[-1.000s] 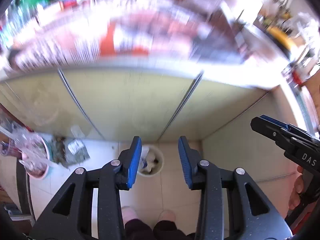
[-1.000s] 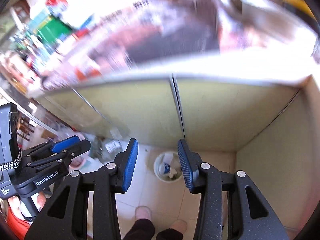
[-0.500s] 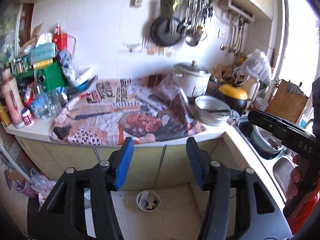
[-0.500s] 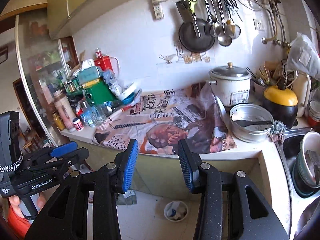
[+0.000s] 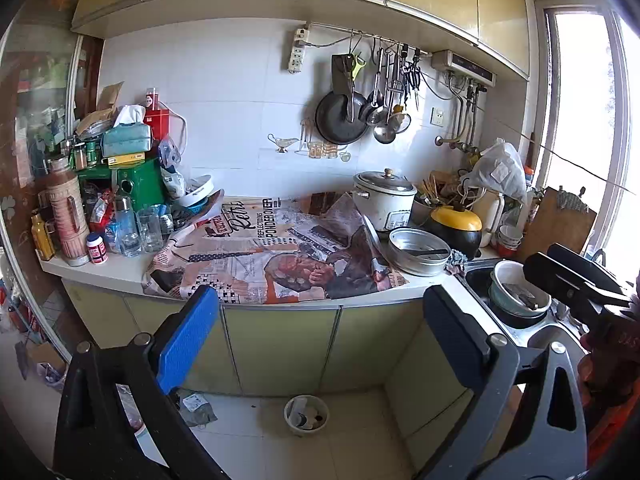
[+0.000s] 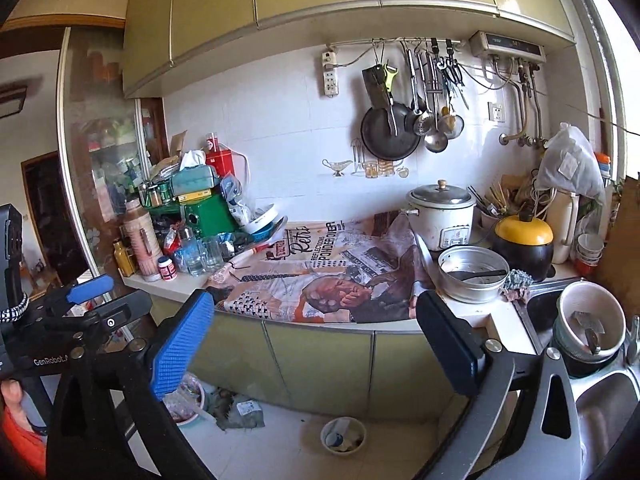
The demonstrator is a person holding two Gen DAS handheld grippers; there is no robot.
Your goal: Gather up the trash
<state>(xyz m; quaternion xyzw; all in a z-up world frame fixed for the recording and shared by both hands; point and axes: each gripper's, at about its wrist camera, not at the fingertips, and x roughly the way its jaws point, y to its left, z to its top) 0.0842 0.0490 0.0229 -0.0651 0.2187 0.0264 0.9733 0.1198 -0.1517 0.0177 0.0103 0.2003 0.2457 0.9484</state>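
Note:
A small white bin [image 5: 306, 416] [image 6: 343, 434] with scraps inside stands on the tiled floor in front of the yellow-green cabinets. Crumpled litter [image 5: 196, 408] [image 6: 240, 410] lies on the floor to its left. Spread newspaper [image 5: 272, 256] [image 6: 320, 276] covers the middle of the counter. My left gripper [image 5: 318, 304] and right gripper [image 6: 316, 304] both hang in the air in front of the counter edge, high above the bin. Their jaws are opening wide with nothing between them. Each gripper shows at the edge of the other's view.
Bottles, glasses and a green box [image 5: 138, 184] crowd the counter's left end. A rice cooker [image 5: 384, 200], a metal pot [image 5: 418, 250] and a yellow-lidded black pot [image 5: 456, 226] stand at the right. The sink [image 6: 600, 396] holds bowls. Pans and ladles hang on the wall.
Both grippers have risen and tipped up, so the views swung from the floor and bin to the counter and wall. Both pairs of jaws have spread much wider.

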